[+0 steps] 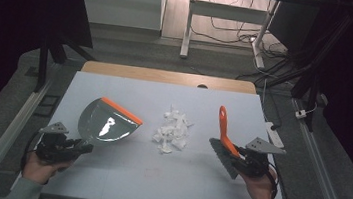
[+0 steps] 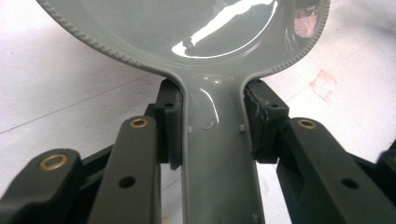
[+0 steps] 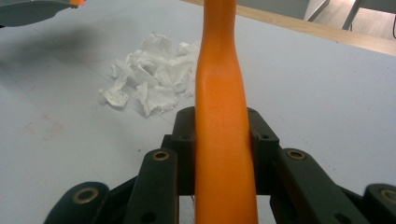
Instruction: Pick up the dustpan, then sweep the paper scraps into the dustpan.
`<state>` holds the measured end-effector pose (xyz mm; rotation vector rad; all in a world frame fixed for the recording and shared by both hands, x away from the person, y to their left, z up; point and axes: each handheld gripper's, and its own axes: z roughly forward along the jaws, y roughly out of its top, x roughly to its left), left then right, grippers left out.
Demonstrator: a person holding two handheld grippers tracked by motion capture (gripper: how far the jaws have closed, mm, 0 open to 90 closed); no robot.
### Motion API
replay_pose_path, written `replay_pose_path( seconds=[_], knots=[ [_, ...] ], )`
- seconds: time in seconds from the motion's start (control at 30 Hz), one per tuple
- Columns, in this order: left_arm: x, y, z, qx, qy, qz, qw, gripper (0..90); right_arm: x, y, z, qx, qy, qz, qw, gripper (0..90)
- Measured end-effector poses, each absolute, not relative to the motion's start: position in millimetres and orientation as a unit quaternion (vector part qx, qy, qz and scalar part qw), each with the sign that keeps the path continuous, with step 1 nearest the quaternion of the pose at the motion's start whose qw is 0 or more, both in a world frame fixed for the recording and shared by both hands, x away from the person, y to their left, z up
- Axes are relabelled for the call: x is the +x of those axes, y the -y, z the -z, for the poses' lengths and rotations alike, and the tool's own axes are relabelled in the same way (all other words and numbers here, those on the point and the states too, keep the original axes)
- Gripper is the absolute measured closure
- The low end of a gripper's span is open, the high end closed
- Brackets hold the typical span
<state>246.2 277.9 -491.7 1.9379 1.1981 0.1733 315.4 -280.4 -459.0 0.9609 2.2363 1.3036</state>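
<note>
Fingers [image 2: 169, 126] of left gripper [image 1: 61, 147] pinch the grey dustpan [image 1: 106, 121] handle; right gripper [image 1: 250, 161] pinches the orange brush [image 1: 224, 135]. Paper scraps [image 1: 172, 132] lie between the 2 tools, bare table [image 1: 155, 177] around them. Right gripper view shows faint red marks beside scraps. Far edge wooden.

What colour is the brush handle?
Orange; the brush handle shows best in the right gripper view.

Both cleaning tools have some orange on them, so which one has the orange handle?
The brush, clamped in the right gripper. The dustpan has a grey handle; only its front lip is orange.
</note>
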Motion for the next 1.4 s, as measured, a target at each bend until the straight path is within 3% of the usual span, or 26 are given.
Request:
replay_pose_path(
  seconds=[1.4],
  knots=[
    [242.9,-242.9,485.5,0.816,-0.405,-0.029,0.413,61.5,325.0,258.6,456.8,0.344,-0.79,-0.468,0.194,70.2]
  ],
)
